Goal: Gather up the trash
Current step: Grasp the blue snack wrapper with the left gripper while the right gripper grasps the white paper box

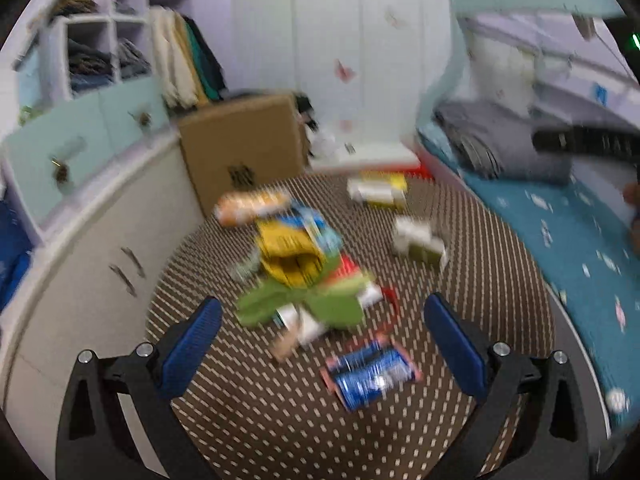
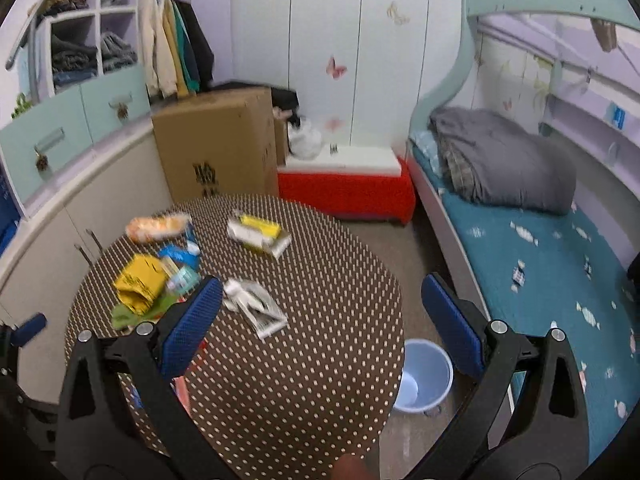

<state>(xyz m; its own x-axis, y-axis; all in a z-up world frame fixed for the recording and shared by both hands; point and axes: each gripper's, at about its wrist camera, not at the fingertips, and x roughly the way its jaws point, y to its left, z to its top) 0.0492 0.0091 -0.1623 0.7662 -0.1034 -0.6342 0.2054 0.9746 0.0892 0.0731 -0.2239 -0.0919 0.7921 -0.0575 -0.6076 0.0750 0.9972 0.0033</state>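
Both tools wide open, holding nothing; trash still on counter.
Your left tool (image 1: 322, 344) hovers over the blue wrapper (image 1: 370, 376), green and yellow packets (image 1: 292, 256) overlapping beyond: risk grabbing several. Right tool (image 2: 320, 320): bucket (image 2: 426, 376) sits on the floor right, easy to miss.

A round worktop (image 2: 320, 360) with a brown cover dotted in white carries the litter. On its left part lie an orange snack bag (image 2: 158, 227), a yellow wrapper (image 2: 138, 284), a light-blue packet (image 2: 180, 256) and a green wrapper (image 1: 304, 304), bunched close together. A yellow-and-white packet (image 2: 260, 232) lies at the far side, a crumpled white wrapper (image 2: 256, 306) near the middle, and a blue wrapper (image 1: 370, 374) at the near side.
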